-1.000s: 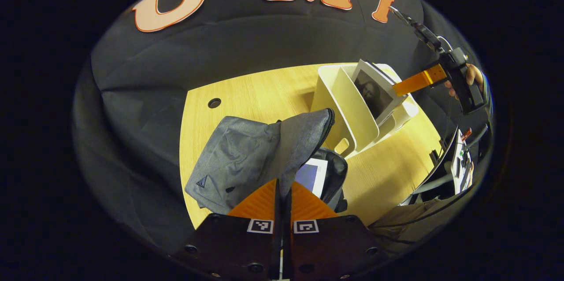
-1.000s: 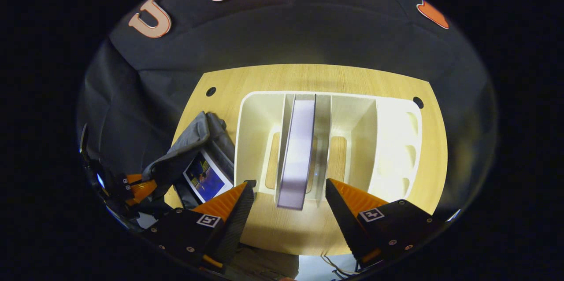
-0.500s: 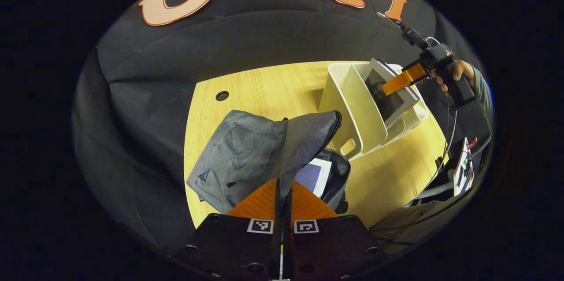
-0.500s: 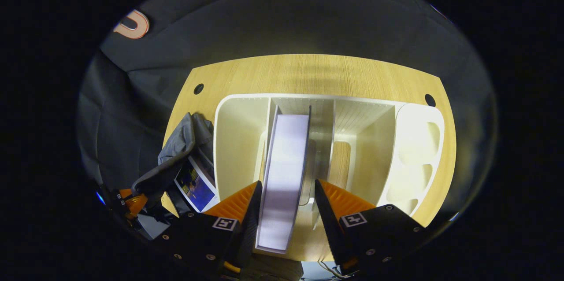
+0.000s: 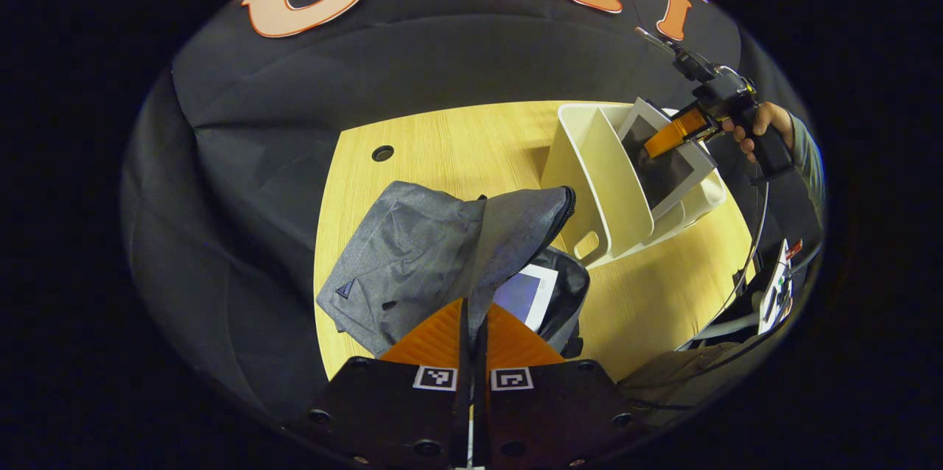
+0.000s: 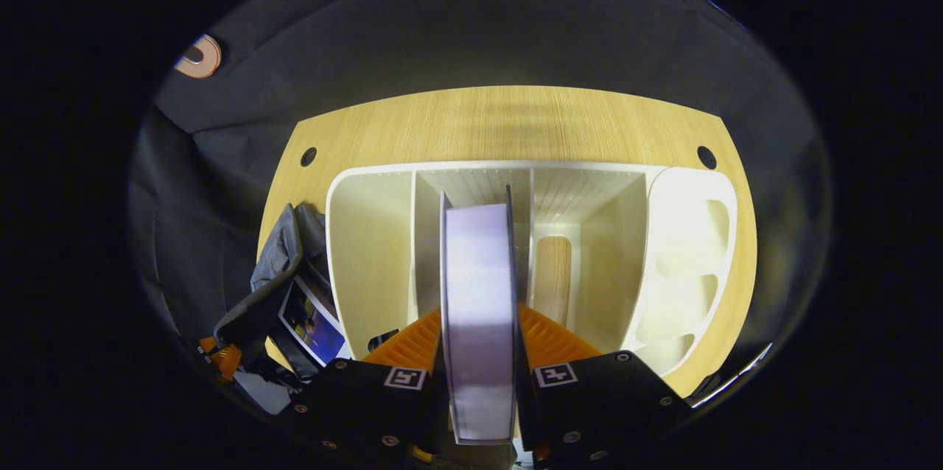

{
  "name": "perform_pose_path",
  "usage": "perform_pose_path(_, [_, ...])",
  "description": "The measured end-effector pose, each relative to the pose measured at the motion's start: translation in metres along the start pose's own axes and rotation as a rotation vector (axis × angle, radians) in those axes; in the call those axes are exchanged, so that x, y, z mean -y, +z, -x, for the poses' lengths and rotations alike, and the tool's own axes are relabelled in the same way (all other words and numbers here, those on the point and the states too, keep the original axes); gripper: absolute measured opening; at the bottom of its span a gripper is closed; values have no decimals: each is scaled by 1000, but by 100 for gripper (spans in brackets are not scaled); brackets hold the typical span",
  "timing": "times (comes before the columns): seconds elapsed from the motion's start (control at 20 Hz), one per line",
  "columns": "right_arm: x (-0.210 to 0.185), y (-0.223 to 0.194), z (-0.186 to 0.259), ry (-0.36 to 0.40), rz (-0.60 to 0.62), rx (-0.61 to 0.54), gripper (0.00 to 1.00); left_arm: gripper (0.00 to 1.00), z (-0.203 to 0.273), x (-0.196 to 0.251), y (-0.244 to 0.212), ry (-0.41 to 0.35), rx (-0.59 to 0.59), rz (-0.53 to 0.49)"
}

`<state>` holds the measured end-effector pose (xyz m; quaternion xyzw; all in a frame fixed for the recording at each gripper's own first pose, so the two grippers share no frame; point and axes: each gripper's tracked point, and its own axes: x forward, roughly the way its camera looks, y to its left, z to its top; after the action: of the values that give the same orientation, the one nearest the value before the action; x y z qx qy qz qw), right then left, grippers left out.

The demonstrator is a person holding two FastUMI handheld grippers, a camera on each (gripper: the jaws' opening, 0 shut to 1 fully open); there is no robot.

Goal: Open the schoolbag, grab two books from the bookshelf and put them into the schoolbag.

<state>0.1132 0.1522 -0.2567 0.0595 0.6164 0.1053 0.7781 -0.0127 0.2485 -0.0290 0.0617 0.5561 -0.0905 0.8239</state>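
While the right gripper is clamped on the second book at the bottom centre of the right gripper view, both fingers are seen pressed against its covers, with the page edge facing the camera. For a clean step, the book is best drawn straight along its slot, kept parallel to the dividers, so the bookshelf is not dragged across the table.

At the bottom centre of the left gripper view, the left gripper is pinched on the grey flap of the schoolbag, which is held up so the mouth stays open. One book with a white border and blue cover is already seen inside, just right of the fingers.

Farther off, at the upper right of that view, the held book is seen as a thin volume with a dark cover, tilted in a middle compartment of the cream shelf, well apart from the bag.
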Motion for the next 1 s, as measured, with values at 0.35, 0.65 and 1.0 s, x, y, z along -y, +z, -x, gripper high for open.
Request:
perform_pose_path(0.35, [3,-6,55,-12,-99,114,39,3,-1,0,-1,-64,31,-36])
perform_pose_path(0.65, [-9,-25,105,-1,-210,205,39,3,-1,-5,-1,-135,50,-114])
perform_pose_path(1.0, [-33,-56,153,48,-329,280,38,3,-4,-11,3,-204,61,-176])
